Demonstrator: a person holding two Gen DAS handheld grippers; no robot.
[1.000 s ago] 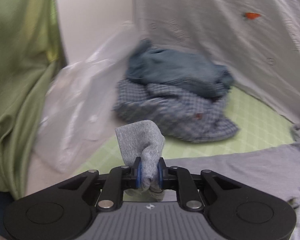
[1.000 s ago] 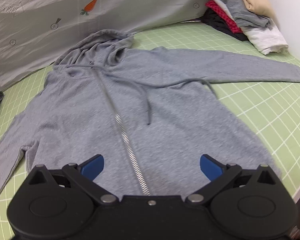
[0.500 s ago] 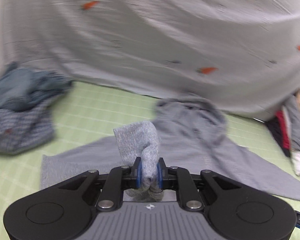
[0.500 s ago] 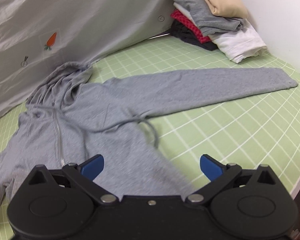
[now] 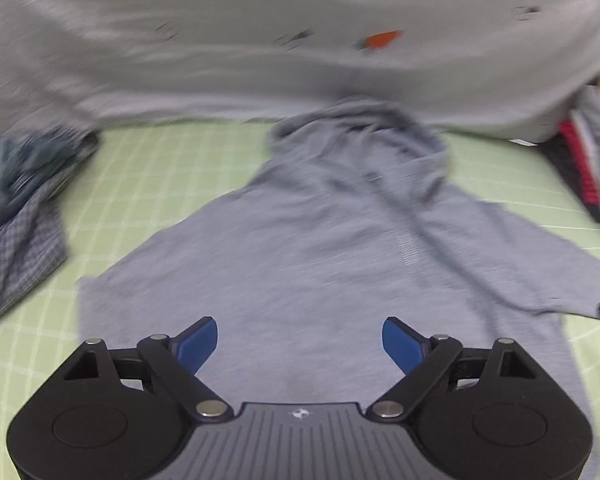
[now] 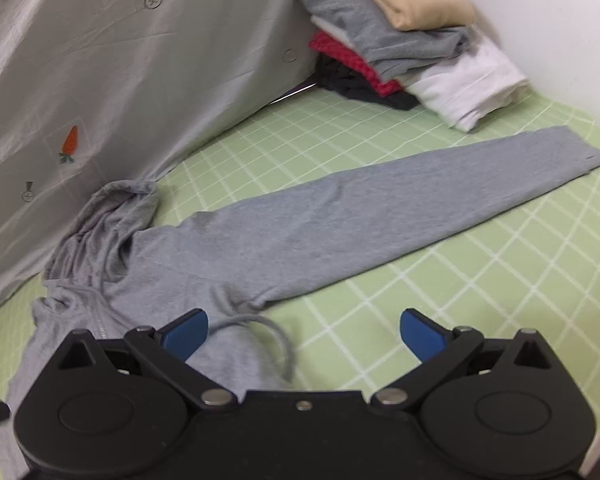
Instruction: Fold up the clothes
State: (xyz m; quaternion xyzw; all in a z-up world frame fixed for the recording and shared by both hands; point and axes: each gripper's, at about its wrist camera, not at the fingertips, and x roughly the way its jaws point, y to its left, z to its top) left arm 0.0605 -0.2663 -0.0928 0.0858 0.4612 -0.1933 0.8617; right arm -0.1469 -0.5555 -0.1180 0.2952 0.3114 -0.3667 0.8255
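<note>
On the green gridded surface (image 5: 148, 168) the grey hoodie (image 5: 320, 240) lay flat, hood toward the grey backdrop sheet (image 5: 260, 52), hem nearest the left gripper (image 5: 300, 344), whose jaws had just been opening, nothing between them. The right gripper (image 6: 304, 332) gaped empty; the hoodie's sleeve (image 6: 380, 208) stretched rightward toward the folded stack (image 6: 400, 40).

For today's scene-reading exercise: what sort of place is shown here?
Probably a home laundry-folding spot: a grey hoodie spread on a green grid mat, with a stack of folded clothes behind.
</note>
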